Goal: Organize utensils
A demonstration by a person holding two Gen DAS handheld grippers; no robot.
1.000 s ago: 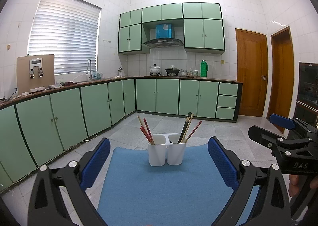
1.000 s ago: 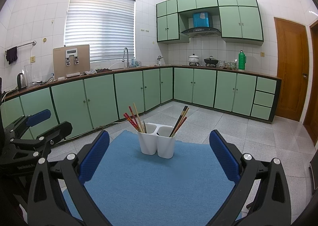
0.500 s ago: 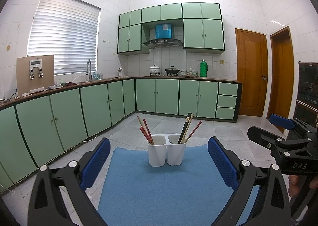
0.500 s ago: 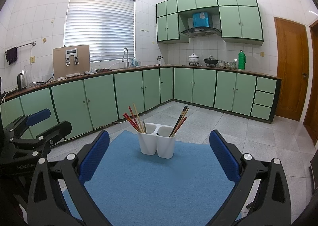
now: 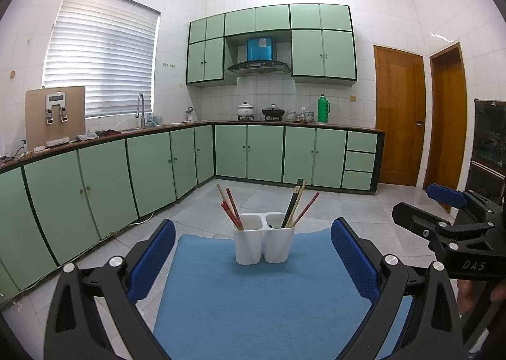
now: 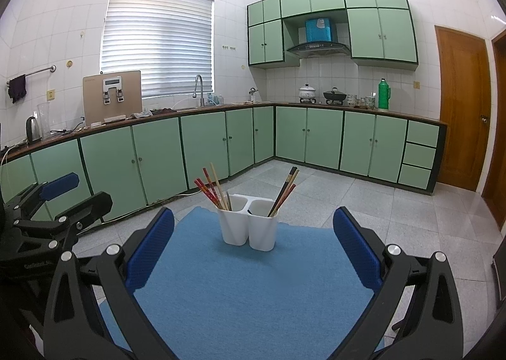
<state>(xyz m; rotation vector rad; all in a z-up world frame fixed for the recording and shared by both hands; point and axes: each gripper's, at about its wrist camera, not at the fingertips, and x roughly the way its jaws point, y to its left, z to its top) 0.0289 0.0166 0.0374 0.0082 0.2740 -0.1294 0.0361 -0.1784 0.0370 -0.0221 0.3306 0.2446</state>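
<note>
A white two-compartment utensil holder (image 5: 262, 239) (image 6: 248, 227) stands at the far end of a blue mat (image 5: 253, 296) (image 6: 246, 284). Red and pale chopsticks (image 5: 230, 208) (image 6: 211, 190) lean in its left compartment; black, pale and red chopsticks (image 5: 297, 203) (image 6: 283, 190) lean in the right one. My left gripper (image 5: 253, 252) is open and empty, well short of the holder. My right gripper (image 6: 253, 247) is also open and empty, at a similar distance. Each gripper shows in the other's view: the right gripper (image 5: 442, 217) at the right edge, the left gripper (image 6: 53, 201) at the left edge.
Green base cabinets (image 5: 158, 170) run along the left and back walls under a dark counter with a sink tap (image 5: 140, 107), pots (image 5: 245, 110) and a green flask (image 5: 323, 108). Wooden doors (image 5: 398, 113) stand at the right. A grey tiled floor (image 6: 395, 208) surrounds the mat.
</note>
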